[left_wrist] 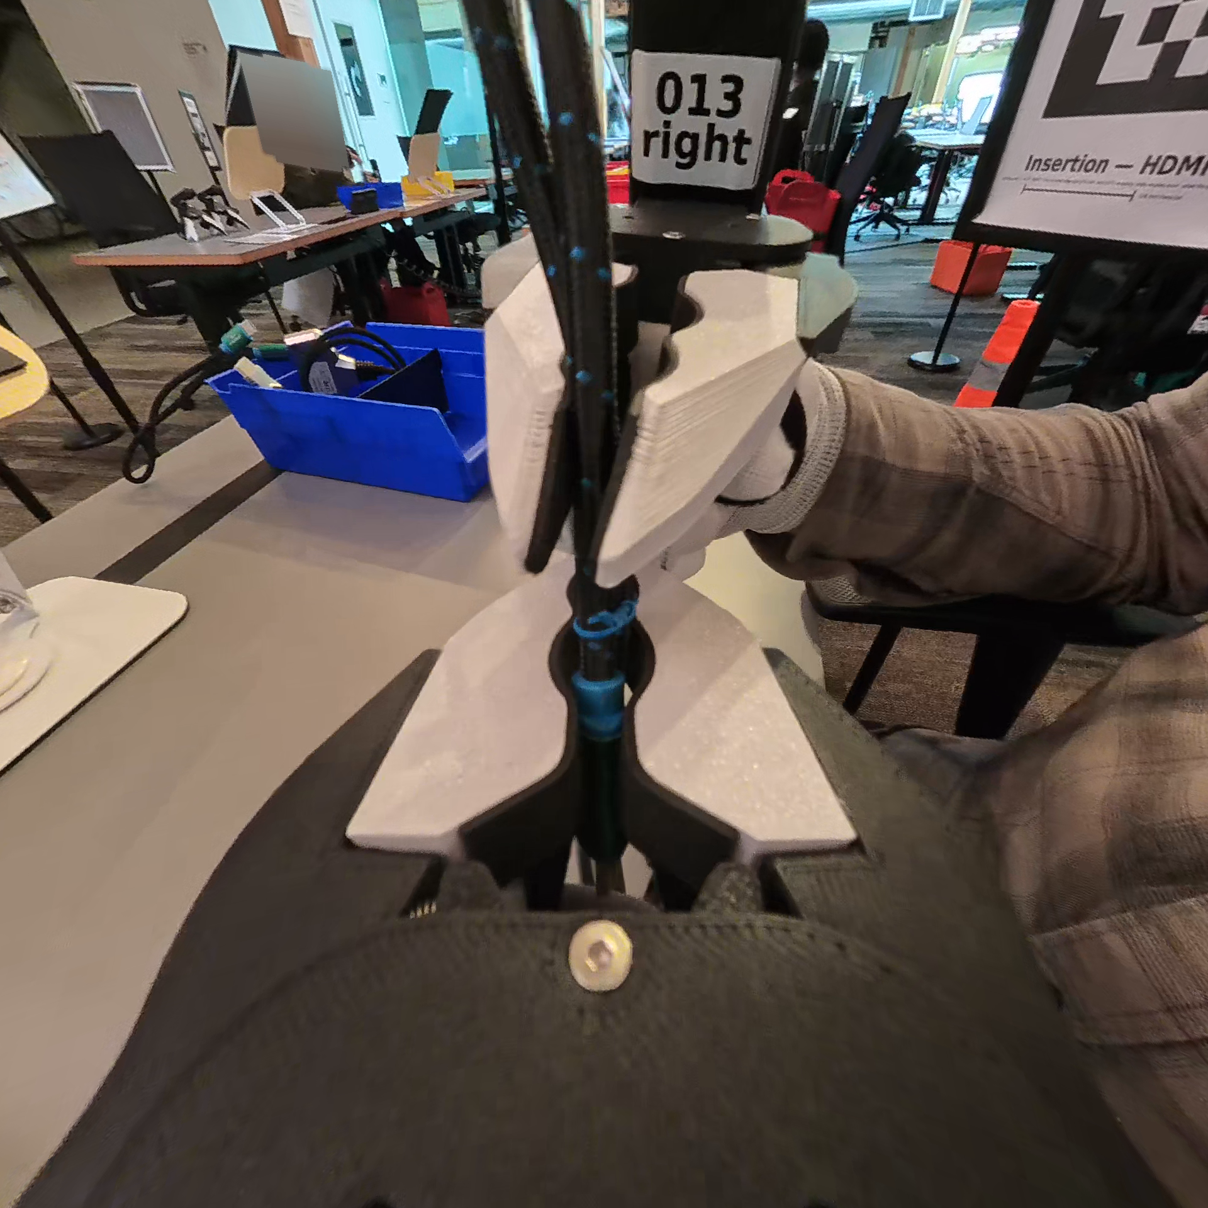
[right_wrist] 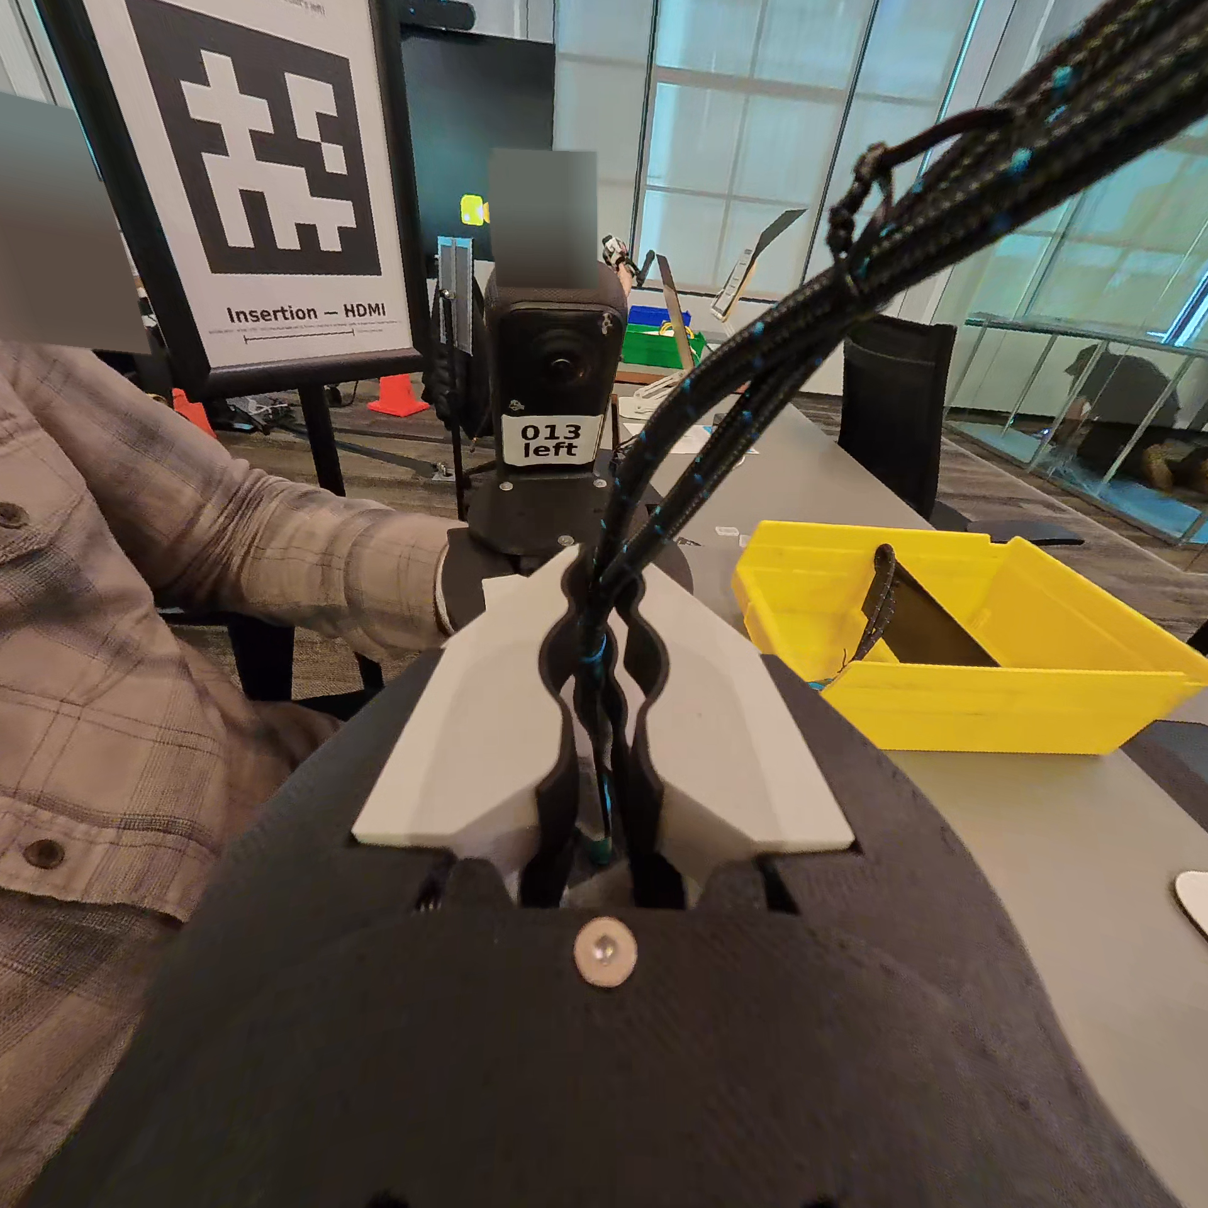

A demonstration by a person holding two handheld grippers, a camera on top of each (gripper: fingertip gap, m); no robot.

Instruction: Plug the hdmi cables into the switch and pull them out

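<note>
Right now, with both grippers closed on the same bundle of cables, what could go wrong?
1. The left gripper and right gripper face each other tip to tip on the black braided cable bundle; pulling apart may strain it.
2. A blue tie binds the strands, so freeing one connector could snag.

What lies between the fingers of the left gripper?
In the left wrist view, the black braided cable bundle with blue flecks runs between the left gripper fingers; its blue collar sits in the gap.
</note>
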